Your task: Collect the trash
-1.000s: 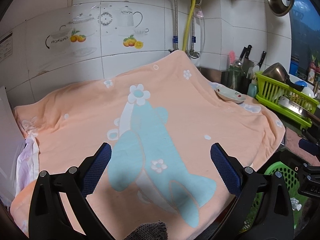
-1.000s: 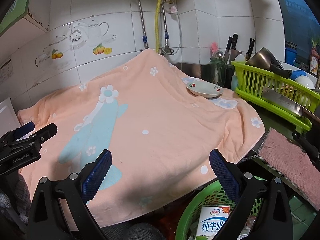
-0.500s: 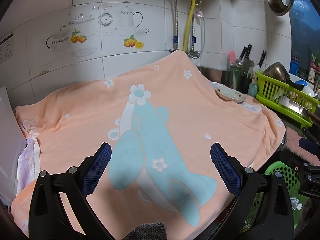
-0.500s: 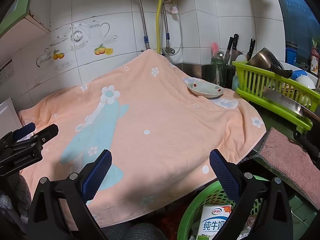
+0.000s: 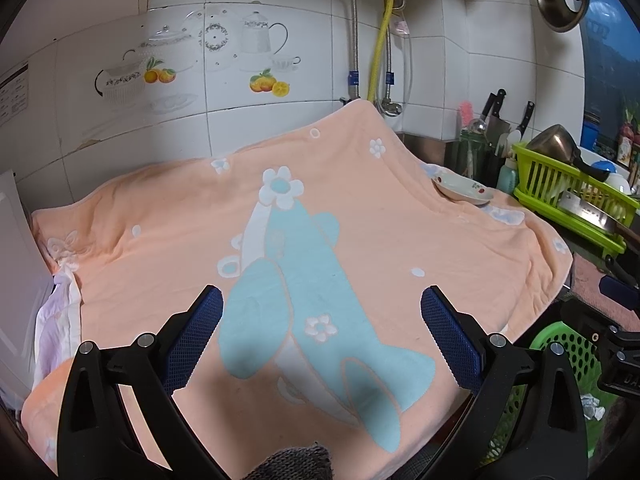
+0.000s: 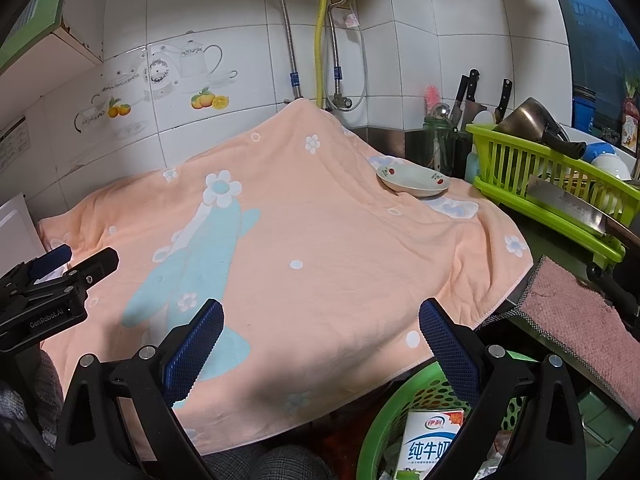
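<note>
A green perforated trash basket [image 6: 404, 412] stands on the floor below the counter's right front edge. It holds a white and blue milk carton [image 6: 430, 444], and crumpled white paper [image 5: 592, 406] shows in the left wrist view. My left gripper [image 5: 322, 340] is open and empty above the peach towel [image 5: 320, 240]. My right gripper [image 6: 320, 344] is open and empty above the towel's front edge, with the basket just below its right finger. The left gripper also shows at the left of the right wrist view [image 6: 60, 264].
A white bowl with red flowers [image 6: 414, 182] sits on the towel's far right. A green dish rack [image 6: 548, 184] with a pot and a cleaver stands to the right. A pink cloth [image 6: 576, 312] hangs at the counter's right. Knives and utensils stand behind the bowl.
Both views shifted very slightly. Both grippers stay open and empty, and nothing on the counter has moved.
</note>
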`<control>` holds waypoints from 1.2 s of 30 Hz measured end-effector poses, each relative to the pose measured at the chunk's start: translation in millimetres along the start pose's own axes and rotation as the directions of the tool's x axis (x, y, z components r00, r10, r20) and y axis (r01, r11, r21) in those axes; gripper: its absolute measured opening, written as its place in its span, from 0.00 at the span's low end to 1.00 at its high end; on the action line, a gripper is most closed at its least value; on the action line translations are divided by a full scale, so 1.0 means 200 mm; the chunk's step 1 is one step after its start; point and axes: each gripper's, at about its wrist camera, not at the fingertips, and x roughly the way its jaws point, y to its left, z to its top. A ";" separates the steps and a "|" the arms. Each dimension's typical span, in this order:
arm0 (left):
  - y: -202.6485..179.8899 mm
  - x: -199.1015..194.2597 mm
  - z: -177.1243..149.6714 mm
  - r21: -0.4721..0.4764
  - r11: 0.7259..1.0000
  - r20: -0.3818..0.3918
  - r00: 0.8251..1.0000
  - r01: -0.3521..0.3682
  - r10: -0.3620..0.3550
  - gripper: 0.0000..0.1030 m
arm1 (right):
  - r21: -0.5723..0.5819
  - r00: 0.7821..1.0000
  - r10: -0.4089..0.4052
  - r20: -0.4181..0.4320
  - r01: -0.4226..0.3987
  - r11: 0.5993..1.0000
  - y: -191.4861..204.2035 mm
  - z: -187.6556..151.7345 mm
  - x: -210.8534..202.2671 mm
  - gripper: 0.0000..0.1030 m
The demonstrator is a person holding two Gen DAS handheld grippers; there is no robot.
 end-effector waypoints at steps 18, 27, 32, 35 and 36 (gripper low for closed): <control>0.00 -0.01 0.00 0.009 1.000 0.010 1.000 -0.006 0.006 0.95 | 0.005 1.000 -0.001 0.003 0.001 1.000 0.00 -0.01 -0.01 0.92; -0.01 -0.01 0.00 0.023 1.000 0.030 0.999 -0.016 0.016 0.95 | 0.006 1.000 0.000 0.004 0.000 1.000 0.00 -0.01 -0.01 0.92; 0.01 0.00 0.00 0.016 1.000 0.019 1.000 -0.020 0.020 0.95 | 0.005 1.000 0.002 0.004 -0.002 1.000 0.01 -0.01 -0.01 0.92; 0.01 0.00 0.00 0.011 1.000 0.013 1.000 -0.023 0.023 0.95 | 0.001 1.000 0.005 0.003 -0.005 1.000 0.01 -0.01 -0.01 0.92; 0.02 0.00 0.00 0.012 1.000 0.012 1.000 -0.024 0.023 0.95 | 0.002 1.000 0.007 0.002 -0.007 1.000 0.02 -0.01 0.00 0.92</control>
